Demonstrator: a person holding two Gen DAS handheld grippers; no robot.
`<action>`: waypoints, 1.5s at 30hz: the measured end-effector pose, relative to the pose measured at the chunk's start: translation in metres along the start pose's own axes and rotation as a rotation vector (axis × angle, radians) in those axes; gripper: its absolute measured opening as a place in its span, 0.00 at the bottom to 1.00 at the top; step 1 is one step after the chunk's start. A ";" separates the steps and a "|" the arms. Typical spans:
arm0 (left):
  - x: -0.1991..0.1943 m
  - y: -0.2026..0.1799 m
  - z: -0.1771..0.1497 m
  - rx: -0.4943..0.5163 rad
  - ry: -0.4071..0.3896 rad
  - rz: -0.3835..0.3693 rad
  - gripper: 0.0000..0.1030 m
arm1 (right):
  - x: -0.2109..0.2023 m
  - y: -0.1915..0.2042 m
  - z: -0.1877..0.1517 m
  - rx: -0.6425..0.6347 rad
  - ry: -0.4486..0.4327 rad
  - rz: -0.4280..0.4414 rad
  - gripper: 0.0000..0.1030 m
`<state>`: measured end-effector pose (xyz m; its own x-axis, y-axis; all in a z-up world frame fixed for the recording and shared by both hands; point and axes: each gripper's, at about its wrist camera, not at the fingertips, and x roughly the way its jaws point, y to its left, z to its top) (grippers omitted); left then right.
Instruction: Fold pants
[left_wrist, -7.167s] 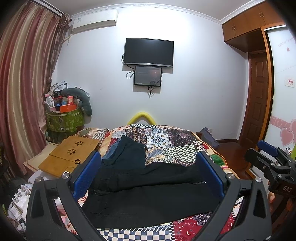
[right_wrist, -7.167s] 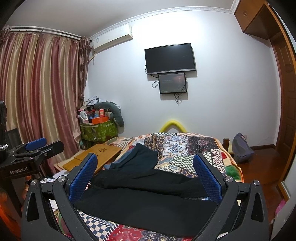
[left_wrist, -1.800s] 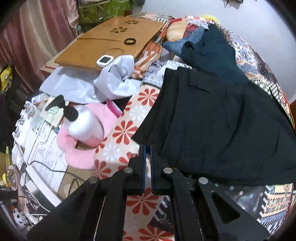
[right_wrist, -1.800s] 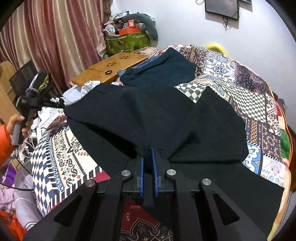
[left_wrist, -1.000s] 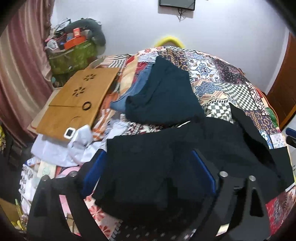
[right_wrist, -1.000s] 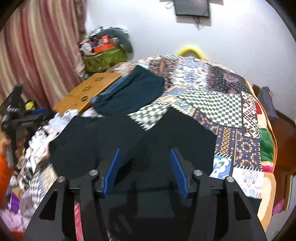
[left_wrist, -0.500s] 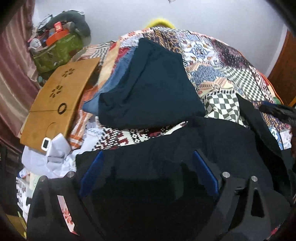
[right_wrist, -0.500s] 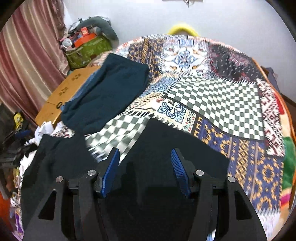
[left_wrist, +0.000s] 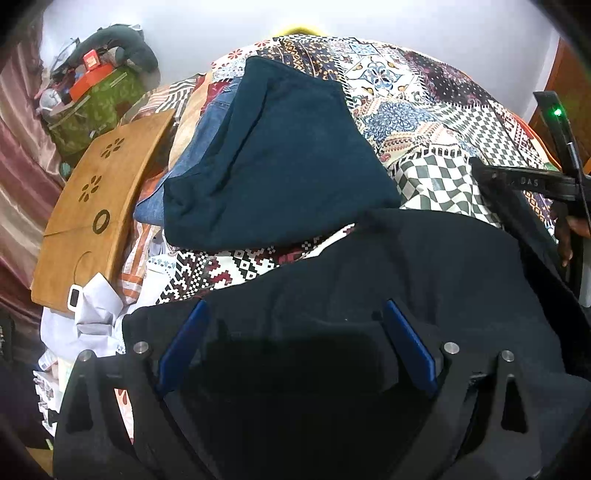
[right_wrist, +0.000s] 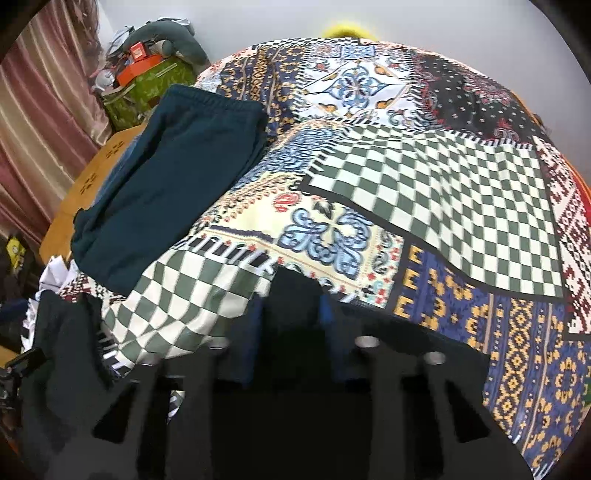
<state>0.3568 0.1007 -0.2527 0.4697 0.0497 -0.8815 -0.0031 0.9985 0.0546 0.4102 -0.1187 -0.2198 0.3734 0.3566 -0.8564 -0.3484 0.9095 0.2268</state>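
Note:
The black pants lie folded over on the patchwork bedspread. My left gripper is open just above the pants' near left part, its blue pads wide apart and empty. My right gripper is open low over the black pants at their far edge; a dark fold lies between its blue fingers. The right gripper's body shows at the right of the left wrist view. More black cloth lies at lower left.
A folded dark teal garment over blue jeans lies further up the bed, also in the right wrist view. A wooden lap desk, white cloth and a green box of clutter stand to the left.
Both grippers let go of the pants about a second ago and now stay open. They have since moved lower and forward over the folded cloth; the right one has narrowed somewhat.

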 end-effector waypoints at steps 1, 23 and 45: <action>-0.002 -0.002 0.000 0.002 0.003 -0.004 0.93 | -0.003 -0.006 -0.001 0.030 -0.003 0.023 0.09; -0.061 -0.145 -0.034 0.283 0.056 -0.166 0.93 | -0.289 -0.053 -0.099 0.060 -0.405 -0.036 0.08; -0.076 -0.182 -0.069 0.284 0.023 -0.173 0.95 | -0.243 -0.103 -0.274 0.279 -0.120 -0.130 0.12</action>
<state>0.2610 -0.0834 -0.2275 0.4218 -0.1159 -0.8993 0.3228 0.9460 0.0294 0.1198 -0.3576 -0.1617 0.5037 0.2413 -0.8295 -0.0482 0.9666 0.2519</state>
